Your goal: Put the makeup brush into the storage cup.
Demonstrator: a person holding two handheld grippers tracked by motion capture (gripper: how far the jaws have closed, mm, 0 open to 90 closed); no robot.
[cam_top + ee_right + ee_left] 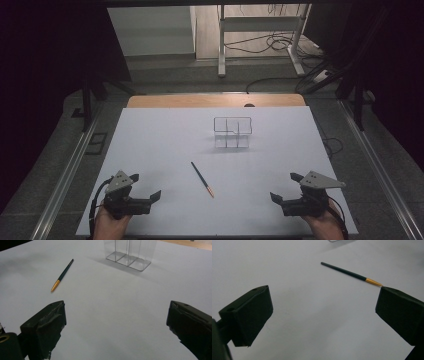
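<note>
A dark pen with a gold tip (202, 179) lies flat on the white sheet, near the middle front; it also appears ahead of the left jaws (350, 273) and at the upper left of the right gripper view (62, 275). A clear plastic organiser with compartments (232, 132) stands upright farther back, its base seen in the right gripper view (128, 260). My left gripper (145, 187) rests at the front left, open and holding nothing. My right gripper (285, 187) rests at the front right, open and holding nothing. Each is held by a hand.
The white sheet (165, 145) covers most of a wooden table (215, 100). Beyond the table stand a metal frame (260, 35) and cables on the floor (280, 45). Metal rails run along both sides of the table.
</note>
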